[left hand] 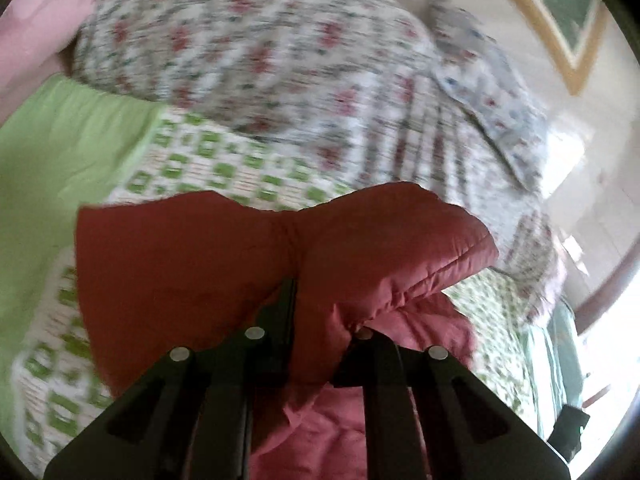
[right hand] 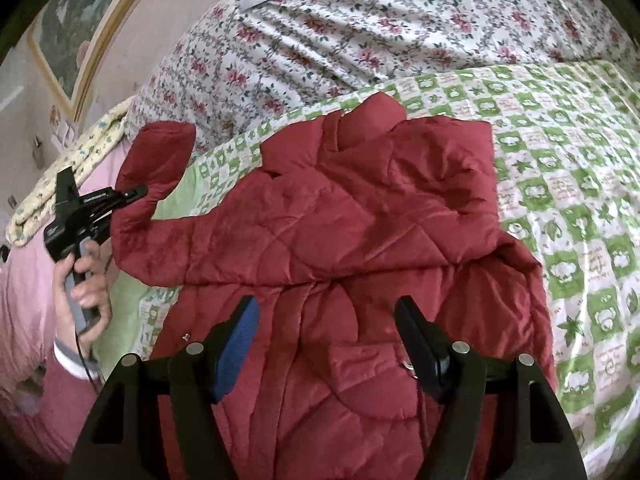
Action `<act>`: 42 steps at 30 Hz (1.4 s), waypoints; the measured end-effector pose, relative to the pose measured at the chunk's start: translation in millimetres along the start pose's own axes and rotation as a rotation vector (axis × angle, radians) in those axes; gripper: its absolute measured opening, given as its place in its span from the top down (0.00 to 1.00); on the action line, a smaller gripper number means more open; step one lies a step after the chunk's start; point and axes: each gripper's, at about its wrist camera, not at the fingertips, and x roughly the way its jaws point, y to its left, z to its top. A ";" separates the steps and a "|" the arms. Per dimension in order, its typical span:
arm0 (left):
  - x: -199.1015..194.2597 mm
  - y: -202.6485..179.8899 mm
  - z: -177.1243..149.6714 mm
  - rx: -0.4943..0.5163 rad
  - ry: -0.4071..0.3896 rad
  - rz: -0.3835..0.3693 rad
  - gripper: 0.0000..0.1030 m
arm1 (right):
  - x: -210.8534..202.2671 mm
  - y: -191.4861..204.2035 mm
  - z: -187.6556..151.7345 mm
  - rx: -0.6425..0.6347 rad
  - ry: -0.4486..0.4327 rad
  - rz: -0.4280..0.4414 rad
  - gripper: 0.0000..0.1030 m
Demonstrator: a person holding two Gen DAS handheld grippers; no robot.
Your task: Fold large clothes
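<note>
Bed (right hand: 400, 20): green-checked quilt (right hand: 580, 200) spread, red jacket (right hand: 360, 220) lying on it.

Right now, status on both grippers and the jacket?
Left gripper shut on sleeve, lifted. Right gripper open above jacket. Nothing in the way.

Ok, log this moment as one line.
left gripper: shut on sleeve, lifted | right gripper: open, above jacket | jacket: spread on green checked quilt
</note>
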 end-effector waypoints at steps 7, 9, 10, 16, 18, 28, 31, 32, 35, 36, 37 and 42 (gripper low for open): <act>28.5 -66.1 -30.0 0.096 0.039 -0.090 0.91 | -11.0 -18.6 -3.1 0.052 -0.017 -0.003 0.30; 39.2 -80.3 -38.2 0.114 0.048 -0.102 0.91 | -13.5 -23.5 -2.5 0.066 -0.022 -0.001 0.30; 44.8 -87.3 -41.8 0.124 0.053 -0.105 0.91 | -14.9 -26.3 -2.3 0.075 -0.026 0.001 0.30; 73.2 -114.5 -73.2 0.153 0.101 -0.118 0.91 | -19.4 -39.6 4.7 0.126 -0.050 0.023 0.29; 84.4 -117.5 -85.6 0.158 0.124 -0.116 0.91 | -18.5 -44.1 8.7 0.142 -0.055 0.034 0.29; 113.4 -128.1 -124.9 0.258 0.181 -0.080 0.90 | 22.0 -62.3 47.5 0.248 -0.025 0.178 0.28; 113.0 -129.7 -126.6 0.271 0.182 -0.074 0.90 | 49.3 -70.8 60.8 0.307 0.012 0.229 0.28; 113.6 -129.5 -127.0 0.272 0.184 -0.074 0.90 | 60.6 -73.6 65.4 0.330 0.029 0.245 0.28; 115.1 -129.5 -128.0 0.279 0.194 -0.069 0.86 | 88.1 -79.3 74.6 0.374 0.063 0.277 0.29; 116.3 -129.9 -128.7 0.282 0.200 -0.067 0.86 | 96.9 -81.2 76.7 0.384 0.076 0.279 0.31; 116.6 -129.6 -129.0 0.284 0.209 -0.067 0.85 | 104.6 -81.3 78.7 0.384 0.087 0.279 0.42; 109.4 -125.8 -132.2 0.281 0.296 -0.085 0.70 | 113.4 -75.3 84.1 0.359 0.086 0.261 0.90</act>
